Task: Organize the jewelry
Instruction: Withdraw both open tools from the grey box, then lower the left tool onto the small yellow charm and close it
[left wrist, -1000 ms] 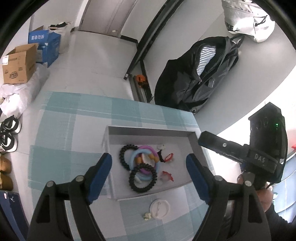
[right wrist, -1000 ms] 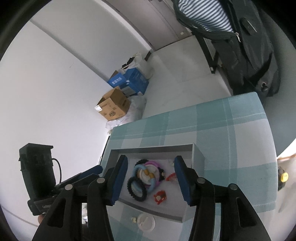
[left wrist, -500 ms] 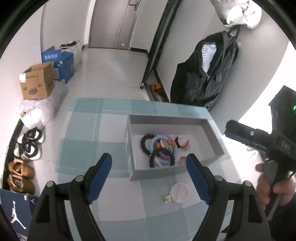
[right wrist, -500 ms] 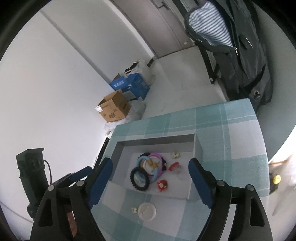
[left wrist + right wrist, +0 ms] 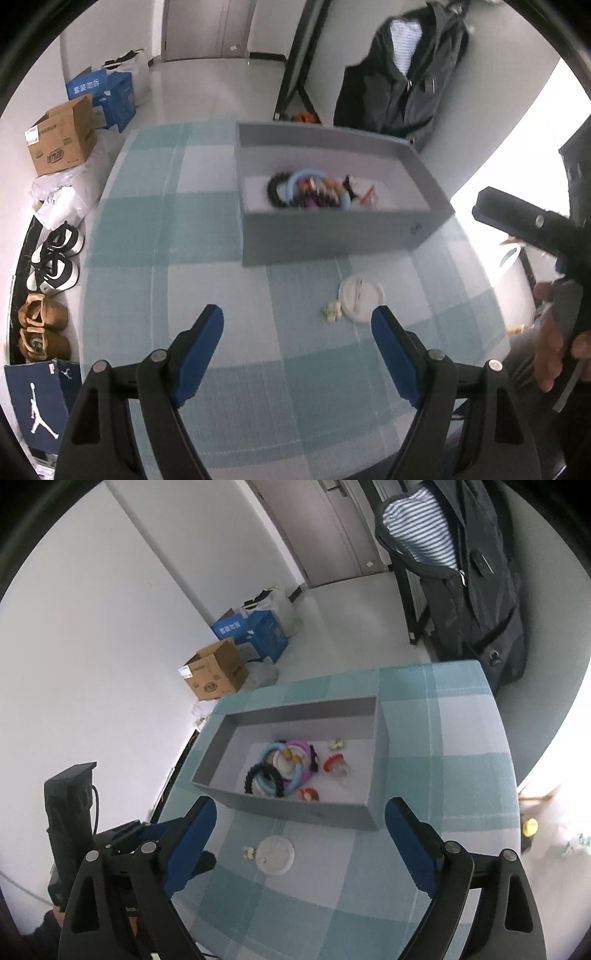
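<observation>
While gray box wall hides some bracelets, both hand-held grippers wide, empty.

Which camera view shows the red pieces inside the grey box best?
The right wrist view: it looks down into the grey box, so both red pieces show beside the rings. In the left wrist view, blurred, only one red piece shows behind the near wall.
</observation>
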Demonstrator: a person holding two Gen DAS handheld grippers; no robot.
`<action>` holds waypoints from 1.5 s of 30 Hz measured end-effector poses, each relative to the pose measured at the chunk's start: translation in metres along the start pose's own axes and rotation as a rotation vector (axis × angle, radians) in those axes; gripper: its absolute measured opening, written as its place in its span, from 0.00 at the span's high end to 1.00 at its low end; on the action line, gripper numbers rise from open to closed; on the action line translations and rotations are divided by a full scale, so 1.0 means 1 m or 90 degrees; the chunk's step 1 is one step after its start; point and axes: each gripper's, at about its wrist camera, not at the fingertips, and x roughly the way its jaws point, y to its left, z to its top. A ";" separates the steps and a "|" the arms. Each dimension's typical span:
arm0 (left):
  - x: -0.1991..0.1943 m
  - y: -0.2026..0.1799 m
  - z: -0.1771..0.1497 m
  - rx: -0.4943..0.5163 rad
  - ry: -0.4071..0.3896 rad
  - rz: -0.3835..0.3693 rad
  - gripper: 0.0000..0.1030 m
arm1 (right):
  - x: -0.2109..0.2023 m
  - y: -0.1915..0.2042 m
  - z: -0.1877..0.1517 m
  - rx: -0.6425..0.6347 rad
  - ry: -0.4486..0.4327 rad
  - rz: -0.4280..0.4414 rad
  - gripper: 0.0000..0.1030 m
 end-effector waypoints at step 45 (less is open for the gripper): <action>0.024 -0.029 0.001 0.079 0.044 0.009 0.93 | -0.002 -0.016 -0.031 0.045 0.029 -0.063 0.09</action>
